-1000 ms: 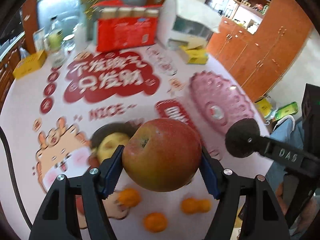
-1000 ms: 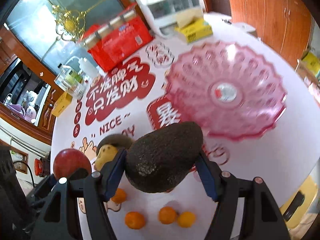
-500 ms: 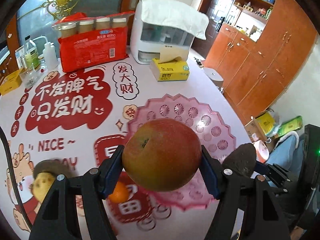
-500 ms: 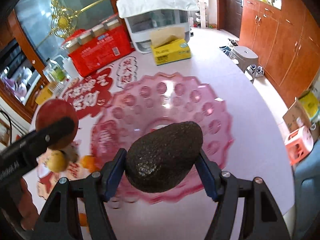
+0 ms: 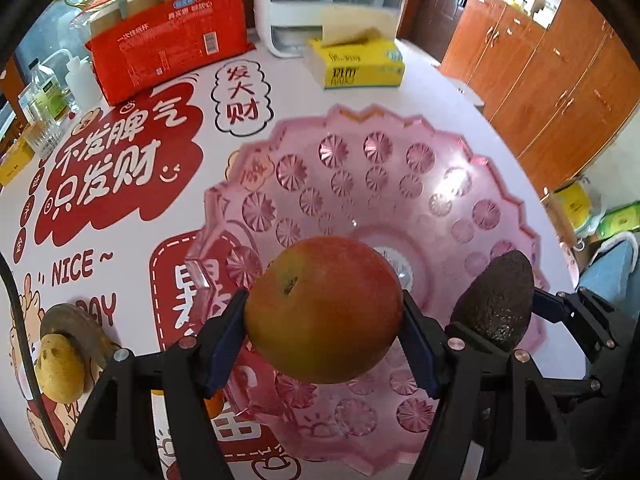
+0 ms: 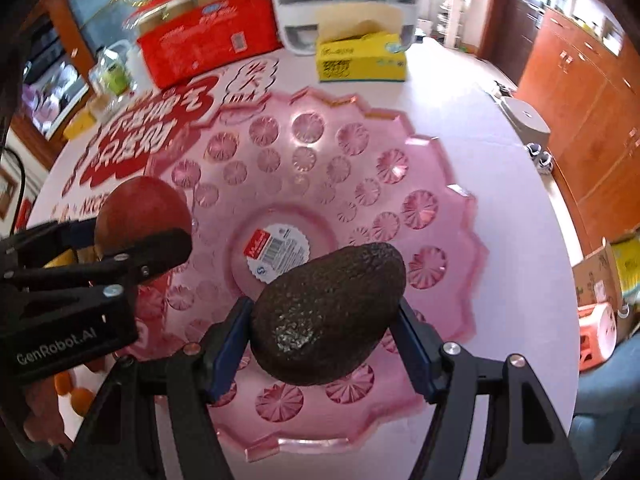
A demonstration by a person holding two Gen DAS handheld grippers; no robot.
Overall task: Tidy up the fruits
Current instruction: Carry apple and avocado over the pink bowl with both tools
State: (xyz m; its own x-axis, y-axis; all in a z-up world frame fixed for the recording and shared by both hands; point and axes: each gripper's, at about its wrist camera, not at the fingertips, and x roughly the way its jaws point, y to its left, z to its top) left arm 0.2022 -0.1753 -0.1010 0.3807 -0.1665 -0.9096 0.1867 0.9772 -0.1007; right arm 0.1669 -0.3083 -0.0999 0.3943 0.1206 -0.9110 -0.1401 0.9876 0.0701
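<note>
Both wrist fisheyes look steeply down from close above, sharing the pink bowl [image 5: 400,184] [image 6: 360,152] mid-frame.

The pink bowl [image 6: 400,168] is lying bare at center; the tissue box [image 6: 360,62] is blocking twelve o'clock, the left gripper [image 6: 136,240] crowding nine.

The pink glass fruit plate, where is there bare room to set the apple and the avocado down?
The whole pink glass fruit plate is bare, apart from a paper label at its centre. Free cloth lies between its far rim and the yellow tissue box. Crowded: the near-left cloth, with small oranges and a yellowish fruit.
</note>
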